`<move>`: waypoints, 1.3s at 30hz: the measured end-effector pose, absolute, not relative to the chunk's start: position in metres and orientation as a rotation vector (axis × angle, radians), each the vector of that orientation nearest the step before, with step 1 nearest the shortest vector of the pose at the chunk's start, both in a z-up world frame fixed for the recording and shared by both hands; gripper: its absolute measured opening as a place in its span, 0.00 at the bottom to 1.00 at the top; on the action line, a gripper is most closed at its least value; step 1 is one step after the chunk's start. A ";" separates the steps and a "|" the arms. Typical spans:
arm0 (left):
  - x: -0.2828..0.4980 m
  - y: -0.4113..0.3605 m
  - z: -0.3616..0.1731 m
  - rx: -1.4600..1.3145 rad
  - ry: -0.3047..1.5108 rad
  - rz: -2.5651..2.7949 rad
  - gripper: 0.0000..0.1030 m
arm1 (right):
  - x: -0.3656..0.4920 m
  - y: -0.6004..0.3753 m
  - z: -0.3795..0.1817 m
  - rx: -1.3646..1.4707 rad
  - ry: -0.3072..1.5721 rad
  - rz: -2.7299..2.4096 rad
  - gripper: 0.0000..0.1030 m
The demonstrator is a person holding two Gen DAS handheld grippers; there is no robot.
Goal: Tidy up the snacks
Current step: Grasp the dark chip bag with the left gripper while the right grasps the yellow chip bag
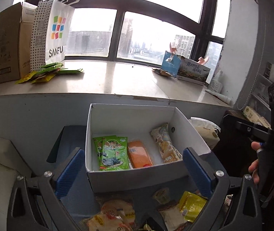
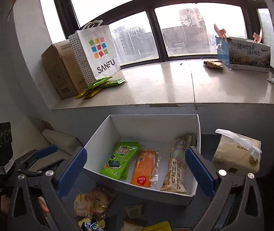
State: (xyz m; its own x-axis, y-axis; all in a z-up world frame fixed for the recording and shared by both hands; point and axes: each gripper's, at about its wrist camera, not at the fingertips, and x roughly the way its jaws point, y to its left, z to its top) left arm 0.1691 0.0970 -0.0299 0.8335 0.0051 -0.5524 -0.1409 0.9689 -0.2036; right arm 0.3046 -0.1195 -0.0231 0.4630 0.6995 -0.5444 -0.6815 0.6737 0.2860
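The left gripper [image 1: 133,171] hung with its ribbed blue pads [image 1: 70,170] spread wide and nothing between them, framing the near wall of a white cardboard box [image 1: 106,127]. The right gripper [image 2: 135,173] was likewise released, its blue pads [image 2: 199,170] parted on either side of the same box [image 2: 98,140] and empty.

Inside the box, three kinds of snacks lay flat in a row on its smooth white floor: glossy green seaweed packets [image 1: 113,153] at the left, an orange clear-wrapped bar [image 1: 139,156] in the middle, and a long cream printed biscuit pack [image 1: 165,143] along the right wall. Near the grippers, loose crinkled snack wrappers lay on a dark surface: a pastry bag [image 1: 115,214] and a yellow sachet [image 1: 191,205]. A soft tissue pack [image 2: 237,152] sat just right of the box.

Farther off ran a pale, polished stone windowsill [image 2: 175,84] below a dark-framed window [image 2: 152,25] looking onto grey buildings. At its left stood a brown carton [image 2: 59,71] and a white paper SANFU bag [image 2: 96,52] with dotted sides, green and yellow packets [image 2: 100,86] scattered at their foot. At the right lay a printed rectangular box [image 2: 248,55].
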 end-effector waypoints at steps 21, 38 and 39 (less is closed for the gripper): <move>0.049 0.021 -0.096 -0.105 0.799 -0.104 1.00 | 0.120 -0.234 -0.050 -0.003 0.558 0.827 1.00; 0.123 -0.007 -0.184 0.296 1.117 -0.161 0.65 | 0.124 -0.237 -0.060 -0.008 0.599 0.793 1.00; 0.124 -0.007 -0.184 0.299 1.112 -0.156 0.65 | 0.124 -0.235 -0.061 -0.013 0.604 0.793 1.00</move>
